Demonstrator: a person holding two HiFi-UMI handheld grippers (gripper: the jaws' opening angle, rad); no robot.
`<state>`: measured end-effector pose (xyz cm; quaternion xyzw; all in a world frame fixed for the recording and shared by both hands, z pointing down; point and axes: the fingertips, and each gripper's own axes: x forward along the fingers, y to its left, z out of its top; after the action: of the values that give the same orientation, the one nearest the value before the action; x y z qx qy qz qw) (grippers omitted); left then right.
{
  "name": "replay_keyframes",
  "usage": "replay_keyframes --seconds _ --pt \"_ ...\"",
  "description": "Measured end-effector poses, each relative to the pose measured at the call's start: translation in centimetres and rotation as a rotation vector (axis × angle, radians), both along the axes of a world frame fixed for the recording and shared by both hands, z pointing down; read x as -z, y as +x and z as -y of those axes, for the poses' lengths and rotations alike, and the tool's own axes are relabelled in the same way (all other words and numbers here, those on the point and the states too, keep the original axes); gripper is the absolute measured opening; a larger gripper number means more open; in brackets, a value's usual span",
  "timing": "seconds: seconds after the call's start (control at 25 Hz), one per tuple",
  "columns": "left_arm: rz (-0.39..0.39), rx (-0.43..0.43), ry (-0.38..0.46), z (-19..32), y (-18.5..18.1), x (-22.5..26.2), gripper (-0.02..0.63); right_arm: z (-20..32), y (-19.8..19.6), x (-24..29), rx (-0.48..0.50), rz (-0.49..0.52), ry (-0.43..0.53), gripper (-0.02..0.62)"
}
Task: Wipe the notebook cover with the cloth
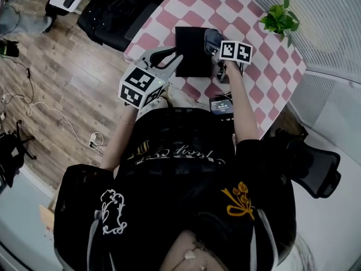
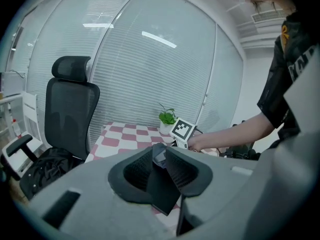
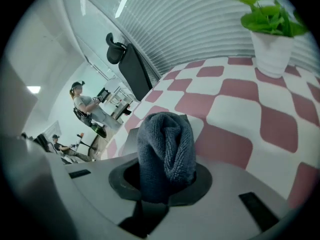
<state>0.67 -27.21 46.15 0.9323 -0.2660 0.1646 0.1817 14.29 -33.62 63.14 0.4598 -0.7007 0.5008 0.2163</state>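
A black notebook lies on the pink-and-white checked table. My left gripper is at its near left edge, shut on the notebook, whose cover runs between the ribbed pads. My right gripper is at the notebook's right edge, shut on a bunched grey cloth. In the right gripper view the cloth stands up out of the right gripper and hides most of what is in front. Whether the cloth touches the cover is not visible.
A small green plant in a white pot stands at the table's far right corner. A phone lies near the front edge. A black office chair is beside the table's left, another chair at the right.
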Motion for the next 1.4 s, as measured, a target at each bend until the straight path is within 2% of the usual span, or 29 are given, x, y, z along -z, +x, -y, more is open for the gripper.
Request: replay_keyframes --seconds 0.12,0.24,0.36,0.48,0.64,0.72,0.96,1.2,1.4 --pt "0.008 0.017 0.002 0.1 -0.4 -0.4 0.075 -0.5 -0.3 1.6 0.035 -0.044 0.049 0.072" --pt "0.004 0.038 -0.002 0.1 -1.0 -0.5 0.075 -1.3 -3.5 3.3 0.081 0.013 0.089 0.072" --pt "0.011 0.042 0.005 -0.1 -1.4 -0.4 0.076 -2.8 -7.5 3.7 0.185 0.028 0.111 0.072" --pt "0.001 0.063 0.004 -0.2 -1.8 0.0 0.075 -4.2 -11.4 3.0 0.275 0.04 0.096 0.072" --pt "0.004 0.079 0.015 -0.6 -2.4 0.5 0.077 -5.6 -14.0 0.9 0.299 0.066 0.022 0.072" --pt "0.009 0.082 0.016 -1.0 -2.7 0.5 0.076 -5.9 -13.7 -0.2 0.286 0.043 -0.004 0.072" --pt "0.023 0.079 0.001 -2.2 -3.5 -0.1 0.077 -5.8 -12.1 -0.5 0.272 0.007 0.011 0.072" --pt "0.006 0.044 -0.009 -2.6 -2.0 -0.4 0.075 -6.0 -7.8 -0.5 0.191 -0.023 0.004 0.072" --pt "0.005 -0.007 0.011 -2.9 -0.6 -0.3 0.075 -6.3 -3.7 -0.5 0.145 -0.09 0.001 0.072"
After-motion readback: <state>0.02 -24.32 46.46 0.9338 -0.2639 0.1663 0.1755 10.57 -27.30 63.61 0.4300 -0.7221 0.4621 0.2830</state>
